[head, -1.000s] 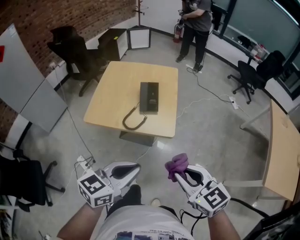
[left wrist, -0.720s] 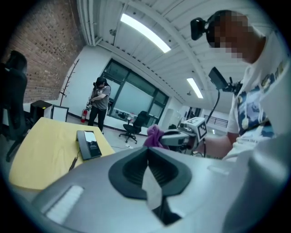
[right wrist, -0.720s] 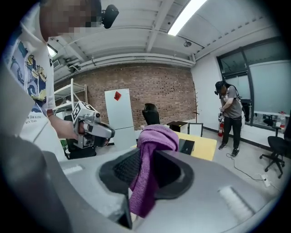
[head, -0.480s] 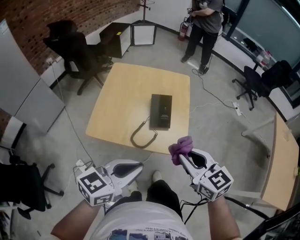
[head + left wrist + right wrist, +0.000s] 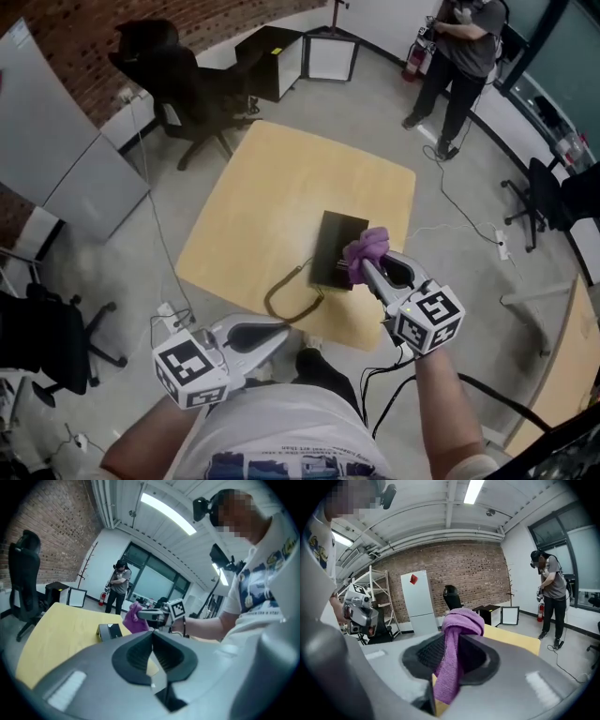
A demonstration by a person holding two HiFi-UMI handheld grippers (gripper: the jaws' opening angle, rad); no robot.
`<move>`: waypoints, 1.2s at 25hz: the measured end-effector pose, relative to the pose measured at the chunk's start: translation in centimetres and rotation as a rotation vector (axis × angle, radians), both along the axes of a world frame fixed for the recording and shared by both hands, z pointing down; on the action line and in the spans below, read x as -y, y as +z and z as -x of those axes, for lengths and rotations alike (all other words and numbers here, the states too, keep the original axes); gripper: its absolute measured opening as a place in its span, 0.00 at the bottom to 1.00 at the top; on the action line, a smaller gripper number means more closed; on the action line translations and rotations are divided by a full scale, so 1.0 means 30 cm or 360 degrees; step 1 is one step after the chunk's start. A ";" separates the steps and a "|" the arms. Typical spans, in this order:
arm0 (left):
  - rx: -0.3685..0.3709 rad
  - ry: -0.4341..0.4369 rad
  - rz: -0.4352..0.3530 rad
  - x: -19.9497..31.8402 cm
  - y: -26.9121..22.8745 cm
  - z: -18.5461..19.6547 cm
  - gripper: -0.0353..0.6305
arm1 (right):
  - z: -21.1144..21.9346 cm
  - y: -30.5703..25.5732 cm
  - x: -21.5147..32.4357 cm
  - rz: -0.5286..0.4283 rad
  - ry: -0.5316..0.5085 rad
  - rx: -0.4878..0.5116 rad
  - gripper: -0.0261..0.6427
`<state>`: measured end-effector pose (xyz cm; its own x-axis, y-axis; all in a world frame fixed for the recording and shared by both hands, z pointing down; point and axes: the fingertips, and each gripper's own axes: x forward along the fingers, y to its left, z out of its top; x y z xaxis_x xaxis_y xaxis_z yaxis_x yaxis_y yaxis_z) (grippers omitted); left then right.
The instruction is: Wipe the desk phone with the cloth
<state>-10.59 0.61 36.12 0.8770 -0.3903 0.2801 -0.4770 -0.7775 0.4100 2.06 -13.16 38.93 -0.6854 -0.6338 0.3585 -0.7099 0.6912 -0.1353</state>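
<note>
A black desk phone (image 5: 336, 246) lies near the front edge of a square wooden table (image 5: 272, 202), its coiled cord (image 5: 286, 302) looping off the near side. My right gripper (image 5: 367, 266) is shut on a purple cloth (image 5: 366, 250), held above the phone's right end. In the right gripper view the cloth (image 5: 454, 653) hangs bunched between the jaws. My left gripper (image 5: 279, 336) is shut and empty, low at the table's near edge. The left gripper view shows the phone (image 5: 109, 631) and the cloth (image 5: 133, 619) beyond its jaws.
A black office chair (image 5: 183, 80) and a dark cabinet (image 5: 270, 47) stand behind the table. A person (image 5: 459, 66) stands at the far right. A grey panel (image 5: 56, 159) leans at the left. Cables (image 5: 450, 202) cross the concrete floor.
I have walked up to the table. The right gripper with the cloth has gone forward and now hangs over the phone. The left gripper stays low.
</note>
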 end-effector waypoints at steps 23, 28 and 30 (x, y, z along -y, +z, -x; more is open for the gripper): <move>0.0053 0.0055 0.0103 0.185 0.039 -0.195 0.06 | 0.098 0.427 0.099 0.0413 -0.0206 -0.0021 0.17; 0.0043 0.0056 0.0086 0.183 0.027 -0.198 0.06 | 0.123 0.495 -0.030 0.0504 -0.0266 -0.0032 0.17; 0.0047 0.0056 0.0089 0.179 0.029 -0.201 0.06 | 0.130 0.516 -0.072 0.0536 -0.0284 -0.0034 0.17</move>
